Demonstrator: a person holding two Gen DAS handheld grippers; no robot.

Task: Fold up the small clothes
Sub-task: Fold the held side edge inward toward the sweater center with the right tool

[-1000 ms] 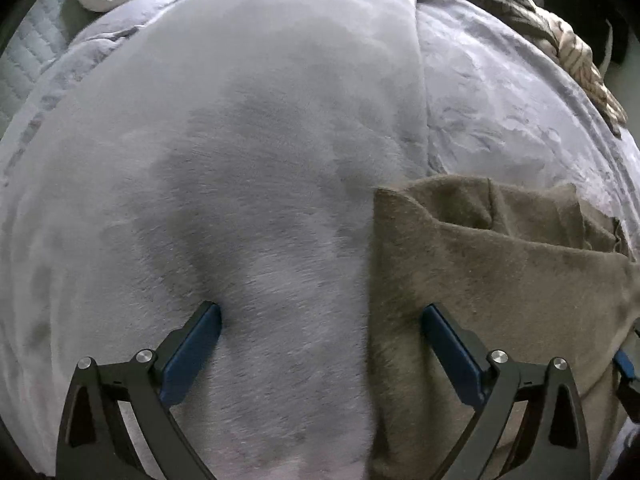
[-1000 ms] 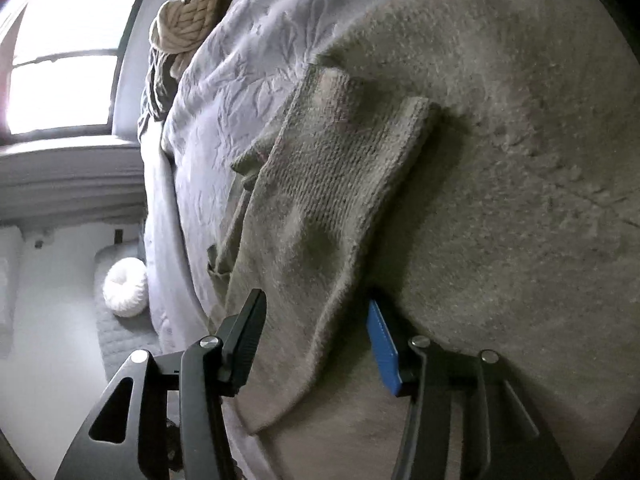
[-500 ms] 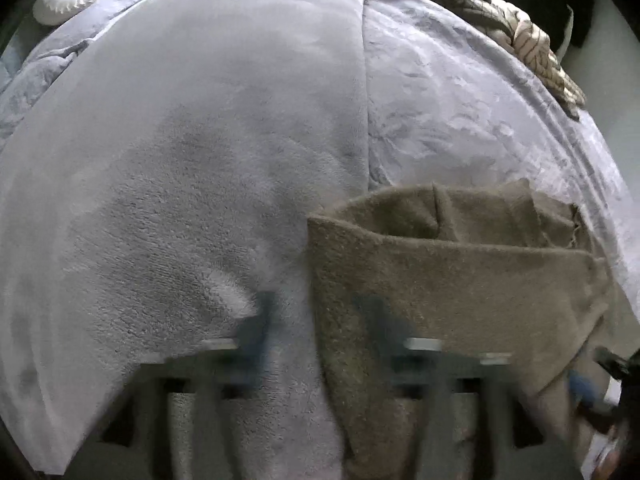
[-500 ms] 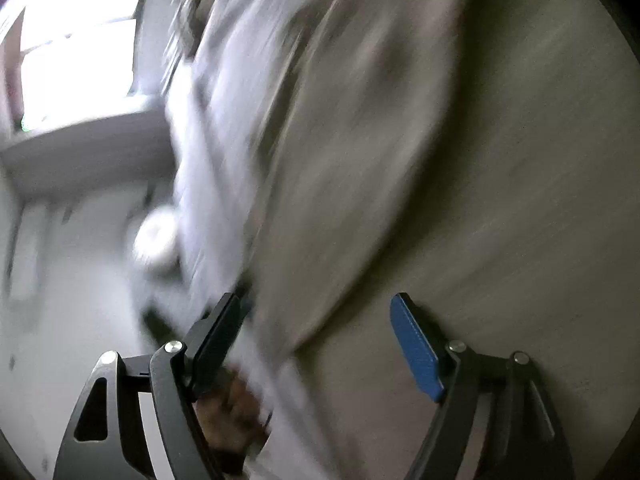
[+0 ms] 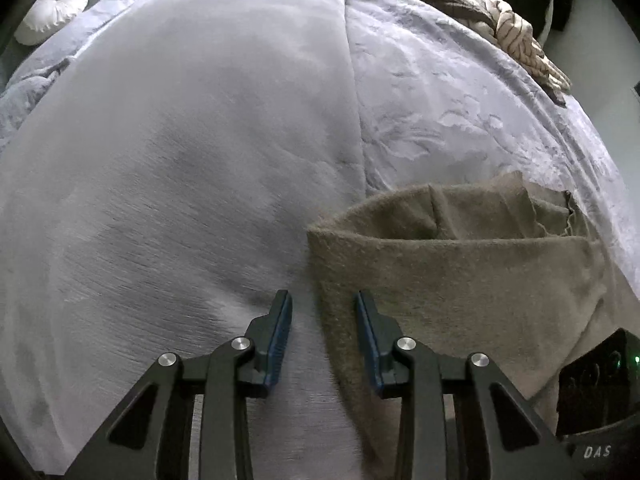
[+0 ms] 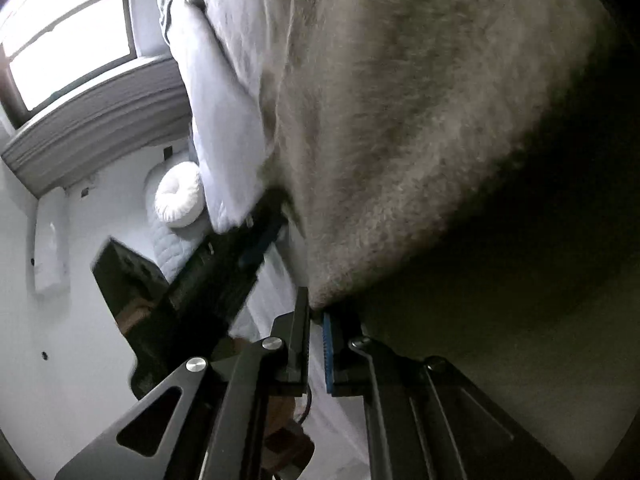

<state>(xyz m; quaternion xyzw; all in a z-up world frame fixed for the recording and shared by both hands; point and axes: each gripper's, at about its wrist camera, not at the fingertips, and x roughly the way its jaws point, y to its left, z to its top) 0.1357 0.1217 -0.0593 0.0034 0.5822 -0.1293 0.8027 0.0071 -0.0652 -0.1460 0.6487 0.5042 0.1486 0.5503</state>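
Note:
A small taupe fleece garment (image 5: 460,264) lies partly folded on the grey blanket, at the lower right of the left wrist view. My left gripper (image 5: 323,300) straddles the garment's left edge, with its jaws partly closed and a gap still between them. In the right wrist view the garment (image 6: 400,120) fills the frame. My right gripper (image 6: 316,312) is shut on a lower corner of it. The left gripper's body (image 6: 224,276) shows dark at the left of that view.
A grey fleece blanket (image 5: 180,140) and a patterned bedspread (image 5: 460,100) cover the bed. A striped brown throw (image 5: 500,28) lies at the far right edge. A white round cushion (image 5: 52,8) sits far left. A window (image 6: 68,40) is beyond the bed.
My left gripper's jaws narrowed around the garment's left edge. My right gripper swung to the garment's corner and closed on it.

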